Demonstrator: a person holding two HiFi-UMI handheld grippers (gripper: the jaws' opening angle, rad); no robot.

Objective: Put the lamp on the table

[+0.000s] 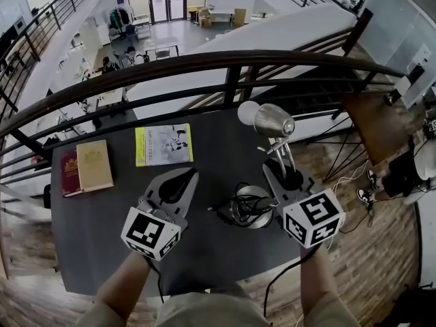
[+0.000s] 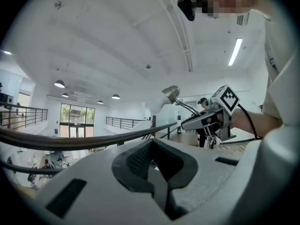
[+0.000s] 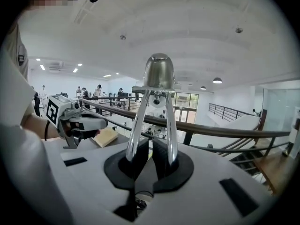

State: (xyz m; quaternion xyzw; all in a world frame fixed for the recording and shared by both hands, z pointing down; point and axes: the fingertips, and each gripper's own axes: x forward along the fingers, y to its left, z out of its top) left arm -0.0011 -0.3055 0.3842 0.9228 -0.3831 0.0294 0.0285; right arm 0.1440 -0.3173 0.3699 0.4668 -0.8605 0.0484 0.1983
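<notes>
Tongs on the left (image 1: 184,176) are shut and empty, off to the side of the work. Chrome twin-rod desk lamp with dome shade (image 1: 274,121) stands upright in the right tongs (image 3: 151,149), which are nearly closed at its rods, with the shade beyond the tips and the round base below, over the dark table (image 1: 102,237). Whether that base rests or hangs, and where the pads bear, cannot be made out.

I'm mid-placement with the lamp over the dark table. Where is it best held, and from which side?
Take the lamp by its twin chrome rods, low down, coming from the near side, as the right gripper does now. They are slim, parallel and near upright, so narrow jaws fit. The shade is rounded, and the base carries coiled cord.
</notes>
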